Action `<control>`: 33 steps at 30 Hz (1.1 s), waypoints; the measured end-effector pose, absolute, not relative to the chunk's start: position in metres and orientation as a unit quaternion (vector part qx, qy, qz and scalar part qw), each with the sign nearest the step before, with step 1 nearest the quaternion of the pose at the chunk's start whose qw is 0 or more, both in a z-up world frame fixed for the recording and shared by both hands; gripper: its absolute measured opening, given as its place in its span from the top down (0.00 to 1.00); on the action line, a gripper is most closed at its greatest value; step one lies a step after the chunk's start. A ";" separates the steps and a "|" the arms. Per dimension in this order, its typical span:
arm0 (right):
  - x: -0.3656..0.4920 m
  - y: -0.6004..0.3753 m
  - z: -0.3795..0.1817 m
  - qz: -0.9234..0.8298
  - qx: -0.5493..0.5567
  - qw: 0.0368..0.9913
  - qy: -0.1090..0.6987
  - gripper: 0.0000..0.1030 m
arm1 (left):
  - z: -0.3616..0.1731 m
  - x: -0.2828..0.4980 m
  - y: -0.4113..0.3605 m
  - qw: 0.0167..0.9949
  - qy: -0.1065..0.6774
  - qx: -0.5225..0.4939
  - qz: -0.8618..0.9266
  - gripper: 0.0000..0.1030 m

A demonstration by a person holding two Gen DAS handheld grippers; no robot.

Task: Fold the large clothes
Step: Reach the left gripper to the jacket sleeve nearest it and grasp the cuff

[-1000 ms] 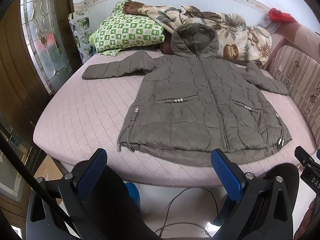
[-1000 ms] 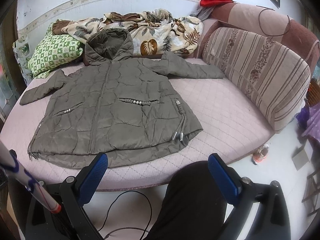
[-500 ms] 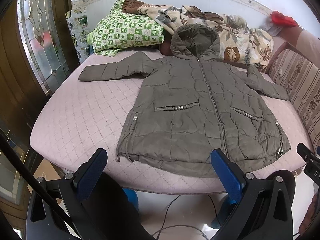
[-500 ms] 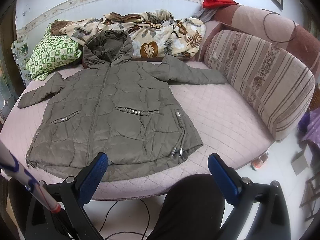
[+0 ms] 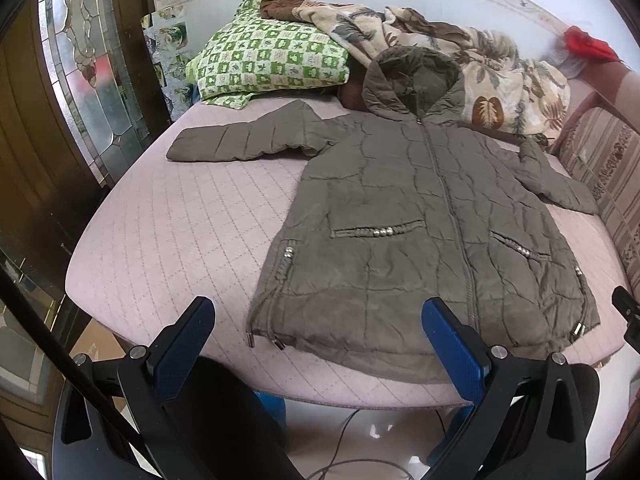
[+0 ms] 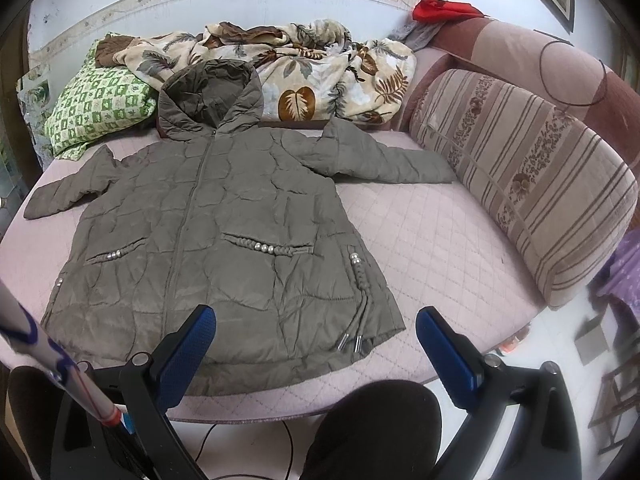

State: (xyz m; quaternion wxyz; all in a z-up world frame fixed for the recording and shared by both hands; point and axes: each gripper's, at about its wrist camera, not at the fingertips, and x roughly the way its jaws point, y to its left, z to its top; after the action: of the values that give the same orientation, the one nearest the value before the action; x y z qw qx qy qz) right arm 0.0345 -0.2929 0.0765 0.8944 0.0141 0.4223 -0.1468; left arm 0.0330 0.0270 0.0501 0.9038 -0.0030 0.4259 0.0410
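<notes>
An olive quilted hooded jacket lies flat, front up and zipped, on a pink quilted bed, sleeves spread to both sides. It also shows in the right wrist view. My left gripper is open and empty, hovering just before the jacket's left hem corner. My right gripper is open and empty, above the hem near the right drawstring toggles.
A green checked pillow and a leaf-print blanket lie at the head of the bed. A striped bolster cushion runs along the right side. A glass-panelled wooden door stands to the left. A cable lies on the floor below.
Both grippers have moved forward toward the bed; the jacket looks larger and its hem now reaches between the fingers. Jacket itself has not moved.
</notes>
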 end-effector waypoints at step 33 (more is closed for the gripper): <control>0.117 -0.304 0.055 -0.163 -0.016 0.886 0.433 0.01 | 0.015 0.131 0.080 0.890 0.445 -0.005 0.095 0.00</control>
State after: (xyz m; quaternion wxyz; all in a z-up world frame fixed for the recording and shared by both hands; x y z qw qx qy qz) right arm 0.1169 -0.3038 0.0552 0.8862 -0.0159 0.4334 -0.1631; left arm 0.1306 0.0802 0.0154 0.8903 -0.0055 0.4452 0.0954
